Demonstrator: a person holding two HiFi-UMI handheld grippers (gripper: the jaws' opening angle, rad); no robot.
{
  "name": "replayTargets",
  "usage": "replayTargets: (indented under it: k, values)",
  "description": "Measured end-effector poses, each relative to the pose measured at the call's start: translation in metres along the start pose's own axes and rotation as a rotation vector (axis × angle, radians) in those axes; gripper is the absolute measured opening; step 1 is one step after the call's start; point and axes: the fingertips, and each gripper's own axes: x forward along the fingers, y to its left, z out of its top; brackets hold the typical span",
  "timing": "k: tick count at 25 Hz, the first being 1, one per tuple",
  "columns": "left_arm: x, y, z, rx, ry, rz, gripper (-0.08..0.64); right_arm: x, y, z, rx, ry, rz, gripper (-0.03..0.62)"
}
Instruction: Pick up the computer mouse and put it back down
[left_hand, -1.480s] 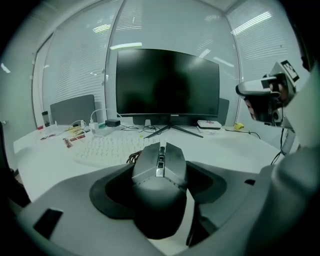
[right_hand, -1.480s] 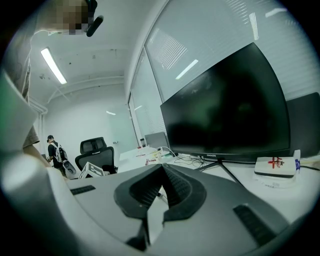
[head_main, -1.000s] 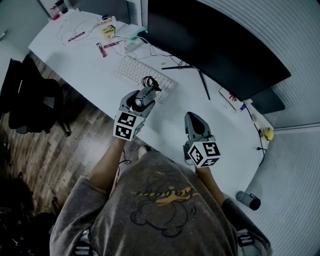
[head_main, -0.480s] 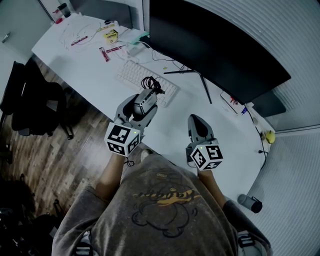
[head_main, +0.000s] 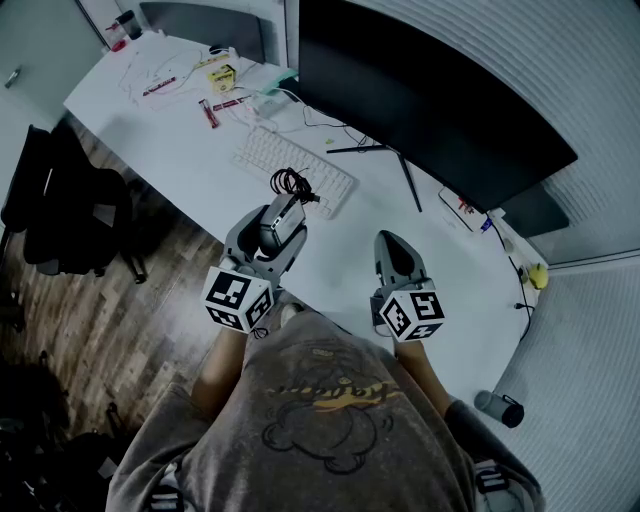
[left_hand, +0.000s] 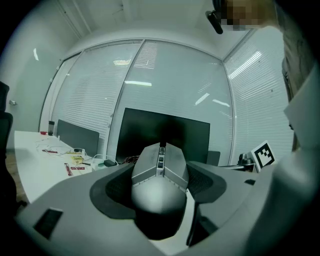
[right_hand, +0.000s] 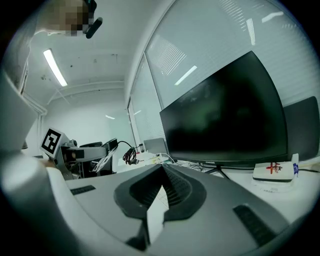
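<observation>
Here, our left tongs (head_main: 287, 210) pinch the computer mouse (left_hand: 159, 180); the right tongs (head_main: 390, 245) are pressed together. We risk its coiled cable (head_main: 290, 182) snagging the keyboard (head_main: 268, 150).

Free over the bare desk (head_main: 335, 258) between the left gripper (head_main: 285, 212) and the right gripper (head_main: 391, 243). Blocked just ahead of the left one by a keyboard (head_main: 268, 155) and tangled cable (head_main: 291, 183). Farther back, shut off by the monitor (head_main: 430, 100) and its stand (head_main: 408, 180)
</observation>
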Motion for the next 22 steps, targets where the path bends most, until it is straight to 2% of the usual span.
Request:
replayTargets:
  k: [22]
  values:
    - [0.011, -0.013, -0.014, 0.022, 0.047, -0.058, 0.318, -0.011, 0.003, -0.005, 0.008, -0.002, -0.02, 0.006]
